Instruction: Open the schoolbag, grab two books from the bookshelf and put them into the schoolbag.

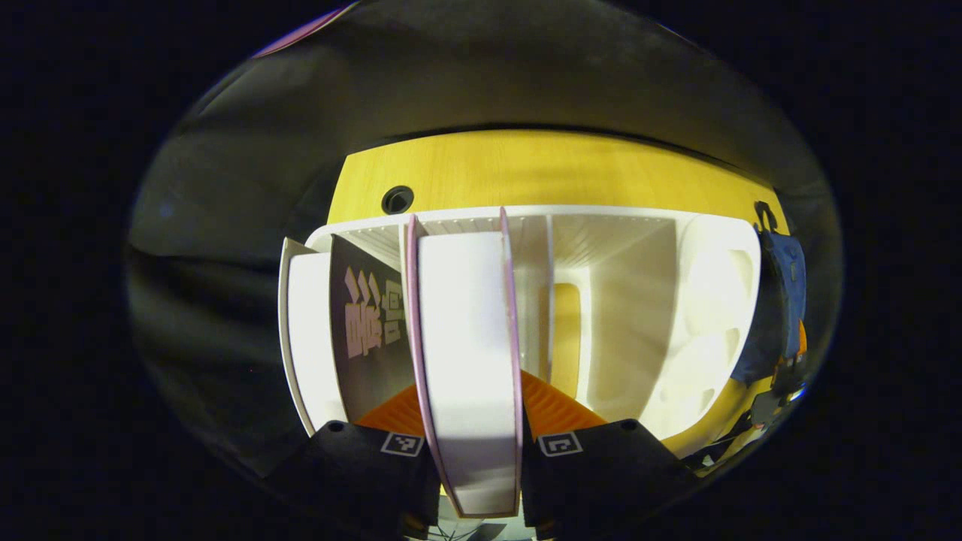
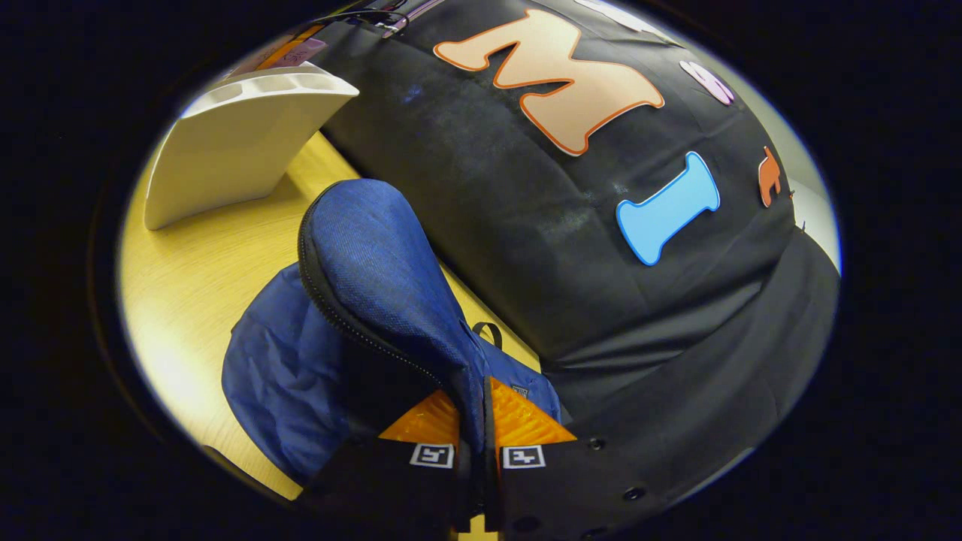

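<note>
In the left gripper view a pink-covered book stands upright in the white bookshelf, its white page edge facing me. My left gripper is shut on this book, one finger on each cover. A dark-covered book and a white one stand to its left. The blue schoolbag sits at the far right. In the right gripper view my right gripper is shut on the schoolbag's flap, holding it raised, with the zipper edge showing and the dark opening below.
The bookshelf and the bag stand on a yellow wooden table, which has a round cable hole behind the shelf. The shelf's right compartments hold no books. Black cloth wall rises just behind the table.
</note>
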{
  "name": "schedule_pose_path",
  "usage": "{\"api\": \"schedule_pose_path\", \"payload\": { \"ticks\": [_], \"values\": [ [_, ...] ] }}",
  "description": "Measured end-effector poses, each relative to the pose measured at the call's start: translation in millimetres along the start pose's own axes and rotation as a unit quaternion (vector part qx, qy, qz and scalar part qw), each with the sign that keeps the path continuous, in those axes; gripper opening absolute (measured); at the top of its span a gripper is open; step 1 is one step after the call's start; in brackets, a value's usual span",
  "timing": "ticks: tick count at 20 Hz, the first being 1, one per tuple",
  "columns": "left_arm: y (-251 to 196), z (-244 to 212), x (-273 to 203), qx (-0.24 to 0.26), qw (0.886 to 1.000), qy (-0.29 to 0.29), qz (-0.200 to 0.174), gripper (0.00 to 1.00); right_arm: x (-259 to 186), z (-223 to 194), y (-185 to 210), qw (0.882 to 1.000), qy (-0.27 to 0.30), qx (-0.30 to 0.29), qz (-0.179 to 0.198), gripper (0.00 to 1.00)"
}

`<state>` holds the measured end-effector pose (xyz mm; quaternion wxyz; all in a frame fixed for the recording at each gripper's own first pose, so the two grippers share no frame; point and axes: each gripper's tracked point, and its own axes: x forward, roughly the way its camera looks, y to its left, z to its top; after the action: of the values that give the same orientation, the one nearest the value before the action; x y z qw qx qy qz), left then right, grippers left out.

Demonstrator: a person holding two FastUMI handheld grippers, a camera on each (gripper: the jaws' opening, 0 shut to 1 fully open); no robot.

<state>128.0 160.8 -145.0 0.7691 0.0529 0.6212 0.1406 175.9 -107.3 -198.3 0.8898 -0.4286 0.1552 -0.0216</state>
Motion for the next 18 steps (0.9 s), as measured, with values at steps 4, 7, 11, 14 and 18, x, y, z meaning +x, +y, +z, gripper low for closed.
{"api": "schedule_pose_path", "payload": {
  "ticks": [4,7,11,14,18],
  "values": [
    [-7.2,-2.3,1.6,-0.007,1.0,0.013,0.003,0.39,-0.7,0.4,2.0,1.0,0.002,-0.003,0.001,0.1],
    [-12.6,-11.1,0.9,-0.024,0.999,0.032,0.006,0.36,-2.6,0.4,2.4,1.0,0.003,-0.007,0.002,0.1],
    [-23.7,-18.9,-7.2,-0.046,0.998,0.041,-0.014,0.37,-5.7,-0.1,-0.2,1.0,0.003,-0.005,-0.001,0.1],
    [-25.1,-24.7,-29.2,-0.05,0.998,0.029,-0.024,0.37,-8.1,-0.8,-4.1,1.0,0.004,-0.002,-0.005,0.1],
    [-14.7,-39.3,-72.6,-0.046,0.999,0.007,-0.018,0.37,-9.9,-0.8,-7.4,1.0,0.003,0.005,-0.007,0.1]
  ]
}}
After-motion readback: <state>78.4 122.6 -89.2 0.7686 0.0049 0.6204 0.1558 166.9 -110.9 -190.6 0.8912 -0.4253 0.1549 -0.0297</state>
